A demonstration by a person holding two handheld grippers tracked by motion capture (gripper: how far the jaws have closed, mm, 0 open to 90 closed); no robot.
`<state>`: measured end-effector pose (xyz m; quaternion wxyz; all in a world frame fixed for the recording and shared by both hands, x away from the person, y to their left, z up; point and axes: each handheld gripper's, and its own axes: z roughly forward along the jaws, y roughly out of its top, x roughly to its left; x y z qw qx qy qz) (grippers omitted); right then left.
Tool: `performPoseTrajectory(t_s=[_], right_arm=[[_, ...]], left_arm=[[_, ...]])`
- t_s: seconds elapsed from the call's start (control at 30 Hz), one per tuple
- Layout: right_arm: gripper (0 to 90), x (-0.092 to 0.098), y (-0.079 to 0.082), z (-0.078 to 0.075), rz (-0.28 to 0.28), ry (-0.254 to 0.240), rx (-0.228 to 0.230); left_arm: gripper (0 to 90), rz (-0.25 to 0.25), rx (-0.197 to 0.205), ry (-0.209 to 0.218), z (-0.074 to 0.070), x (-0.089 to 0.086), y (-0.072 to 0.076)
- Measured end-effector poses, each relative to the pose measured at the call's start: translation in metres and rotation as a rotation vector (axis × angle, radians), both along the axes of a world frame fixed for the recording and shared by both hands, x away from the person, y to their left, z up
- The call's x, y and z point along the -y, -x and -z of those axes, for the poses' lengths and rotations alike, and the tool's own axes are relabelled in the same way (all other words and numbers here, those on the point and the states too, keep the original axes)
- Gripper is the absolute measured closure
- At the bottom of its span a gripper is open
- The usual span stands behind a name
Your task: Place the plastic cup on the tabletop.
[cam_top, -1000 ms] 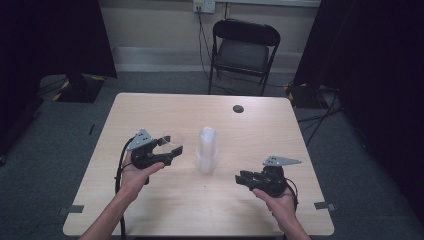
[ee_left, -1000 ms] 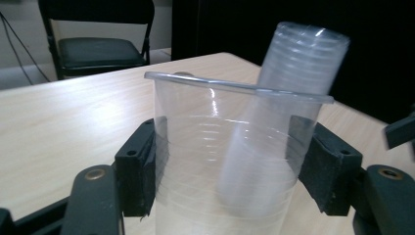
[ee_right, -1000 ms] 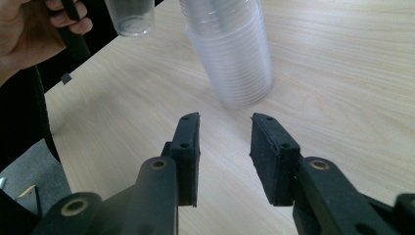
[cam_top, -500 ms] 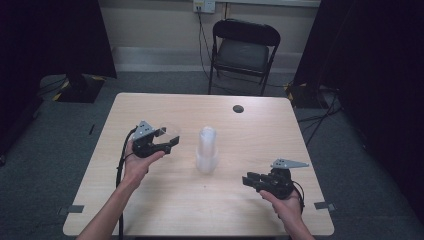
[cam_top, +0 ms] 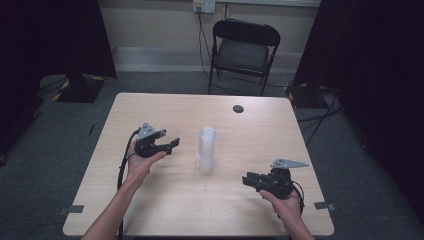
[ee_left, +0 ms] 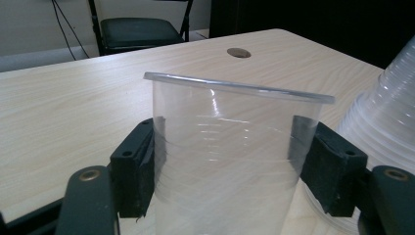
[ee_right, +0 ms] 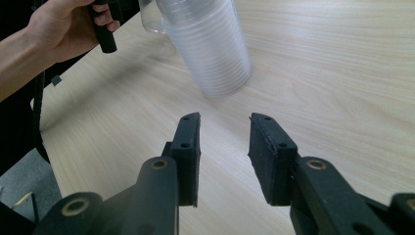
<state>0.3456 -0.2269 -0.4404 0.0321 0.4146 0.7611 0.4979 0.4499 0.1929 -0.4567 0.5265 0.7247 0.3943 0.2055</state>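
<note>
Left gripper view: clear cup (ee_left: 230, 156) cut off by the lower edge, base unseen; stack of cups (ee_left: 386, 122) at 3 o'clock clipped by the right edge. Right gripper view: stack's top runs off the upper edge at 12 o'clock, blurred. High view: cup in left gripper (cam_top: 172, 142) too faint to make out.

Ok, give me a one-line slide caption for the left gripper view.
Left gripper jaws flank a clear plastic cup above the wooden table, beside the cup stack.
</note>
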Motion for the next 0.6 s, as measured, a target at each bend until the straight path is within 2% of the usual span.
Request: performPoseTrajectory(t_s=[0.33,0.6], right_arm=[[65.2,0.0009,0.0007,-0.0001,0.007,-0.001,0.005],[65.2,-0.0005,0.0013,-0.0002,0.004,0.001,0.006]], left_arm=[[29.2,0.001,-0.004,0.002,0.0041,0.0016,-0.0003],[29.3,0.005,-0.005,-0.012,0.0053,0.0034,0.0006]])
